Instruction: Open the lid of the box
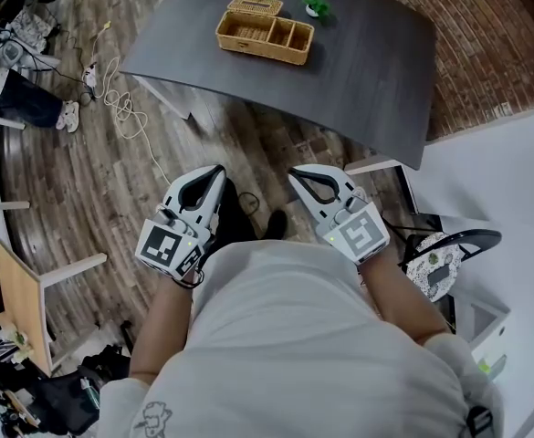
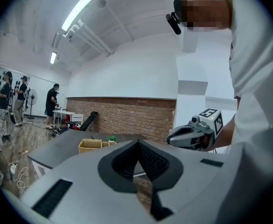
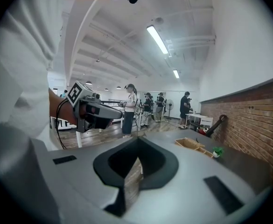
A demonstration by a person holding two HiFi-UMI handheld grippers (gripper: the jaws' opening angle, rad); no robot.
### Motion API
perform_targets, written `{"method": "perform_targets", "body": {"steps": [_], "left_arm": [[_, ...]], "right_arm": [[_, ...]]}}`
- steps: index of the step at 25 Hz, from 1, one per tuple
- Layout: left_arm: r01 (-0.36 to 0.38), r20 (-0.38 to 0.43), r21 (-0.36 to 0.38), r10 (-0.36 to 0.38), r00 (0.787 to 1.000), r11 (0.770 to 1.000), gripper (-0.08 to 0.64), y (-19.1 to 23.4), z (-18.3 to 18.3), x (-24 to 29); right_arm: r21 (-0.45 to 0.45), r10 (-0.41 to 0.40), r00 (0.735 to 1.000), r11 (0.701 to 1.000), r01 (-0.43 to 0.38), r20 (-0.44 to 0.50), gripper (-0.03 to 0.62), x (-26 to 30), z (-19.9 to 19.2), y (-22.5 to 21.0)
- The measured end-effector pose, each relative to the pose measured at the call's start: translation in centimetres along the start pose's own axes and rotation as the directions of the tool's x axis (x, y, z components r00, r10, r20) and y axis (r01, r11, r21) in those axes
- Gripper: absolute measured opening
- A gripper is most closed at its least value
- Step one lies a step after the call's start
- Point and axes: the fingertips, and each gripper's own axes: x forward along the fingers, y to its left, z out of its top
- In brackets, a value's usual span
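A wicker box (image 1: 265,31) with several compartments stands at the far side of a dark grey table (image 1: 376,71); its woven lid (image 1: 255,5) covers the rear section. The left gripper view shows the box (image 2: 92,145) small and far off, and so does the right gripper view, box (image 3: 192,143). Both grippers hover over the wooden floor, close to the person's body and well short of the table. My left gripper (image 1: 219,169) (image 2: 137,142) has its jaws together with nothing in them. My right gripper (image 1: 293,173) (image 3: 137,139) is likewise shut and empty.
A small green potted plant (image 1: 316,5) stands beside the box. A white cable (image 1: 120,108) lies coiled on the floor at the left. A chair (image 1: 445,258) stands at the right, a wooden desk (image 1: 11,290) at the left. Several people stand in the background (image 3: 148,107).
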Motion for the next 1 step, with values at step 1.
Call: {"method": "perform_targets", "body": {"steps": [1], "left_arm": [[-0.002, 0.001, 0.000, 0.002, 1.000, 1.000, 0.011, -0.01, 0.03, -0.05]], "right_arm": [[0.002, -0.001, 1.000, 1.000, 0.001, 0.004, 0.006, -0.01, 0.06, 0.04]]}}
